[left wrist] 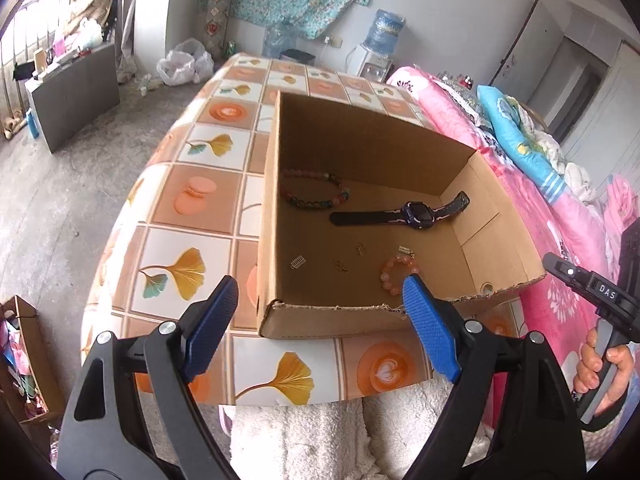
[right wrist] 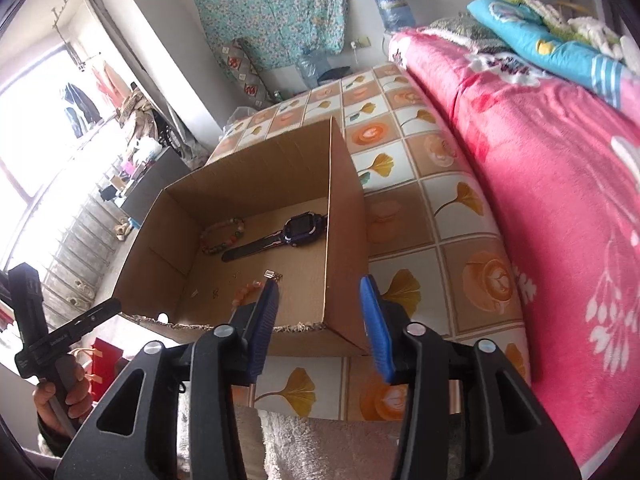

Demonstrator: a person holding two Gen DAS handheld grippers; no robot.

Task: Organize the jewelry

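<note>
An open cardboard box stands on the table. Inside lie a multicoloured bead bracelet, a dark watch, an orange bead bracelet and several small gold earrings. My left gripper hovers before the box's near wall, jaws wide open and empty. My right gripper is open over the box's near right corner, with nothing between its blue pads.
The table wears a tiled cloth with leaves and cups. A pink blanket covers the bed to the right. A white fluffy cloth lies below the grippers. A hand holds the other gripper's handle.
</note>
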